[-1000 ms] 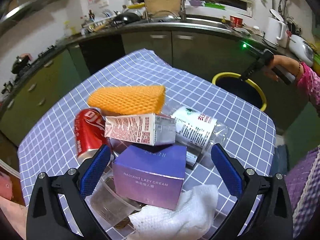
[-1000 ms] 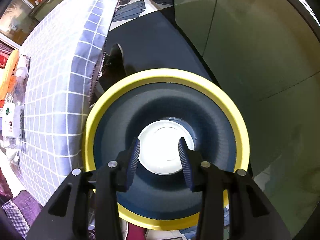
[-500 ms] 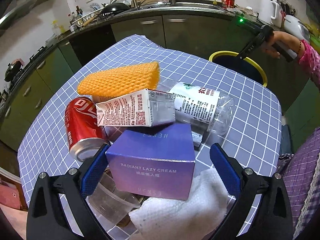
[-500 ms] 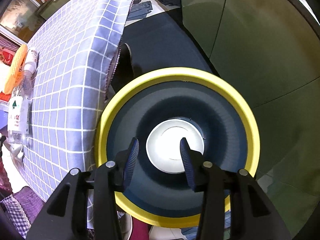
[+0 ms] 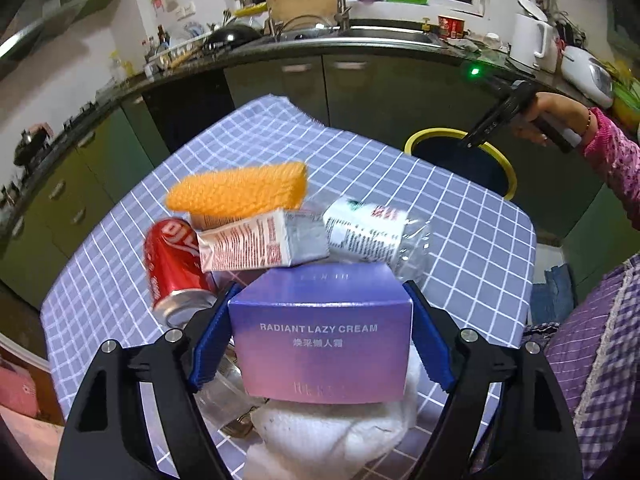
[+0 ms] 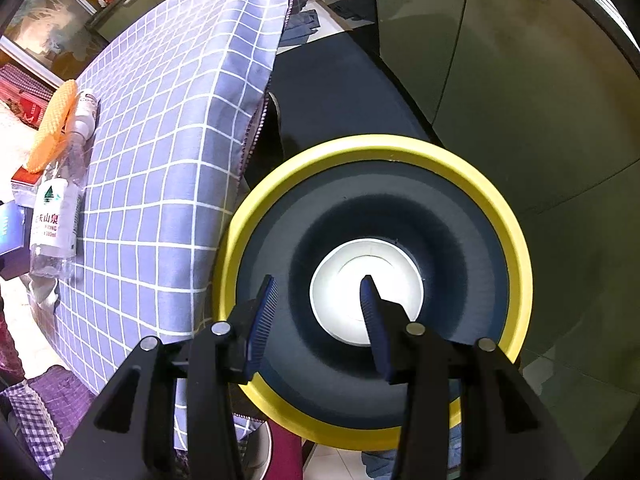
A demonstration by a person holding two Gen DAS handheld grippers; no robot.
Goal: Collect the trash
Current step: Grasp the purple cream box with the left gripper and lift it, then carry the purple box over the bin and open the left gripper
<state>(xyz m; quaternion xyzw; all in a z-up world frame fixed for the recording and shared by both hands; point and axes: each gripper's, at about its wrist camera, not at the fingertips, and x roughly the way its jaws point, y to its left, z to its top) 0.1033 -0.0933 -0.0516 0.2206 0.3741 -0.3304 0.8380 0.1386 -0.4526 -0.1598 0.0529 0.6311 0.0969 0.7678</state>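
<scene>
My left gripper [image 5: 320, 340] is shut on a purple cream box [image 5: 320, 340], its blue pads against the box's two sides. Behind the box lie a red can [image 5: 170, 264], a small carton [image 5: 260, 246], an orange foam net [image 5: 240, 190] and a clear plastic bottle [image 5: 372, 234]. A white tissue [image 5: 332, 432] and a clear cup [image 5: 224, 400] lie under the box. My right gripper [image 6: 318, 312] hangs open and empty over the yellow-rimmed bin [image 6: 516, 248], which has a white plate-like object [image 6: 344, 292] at its bottom. The bin also shows in the left wrist view [image 5: 506, 172].
The table wears a blue checked cloth [image 5: 460, 240] [image 6: 160, 140]. Dark green cabinets [image 5: 360, 92] and a counter with sink and kettle run behind. The bin stands on the floor between the table's edge and the cabinets [image 6: 540, 100].
My left gripper has closed from wide open onto the purple box. My right gripper has stayed open above the bin and drifted slightly, so more of the table shows.
</scene>
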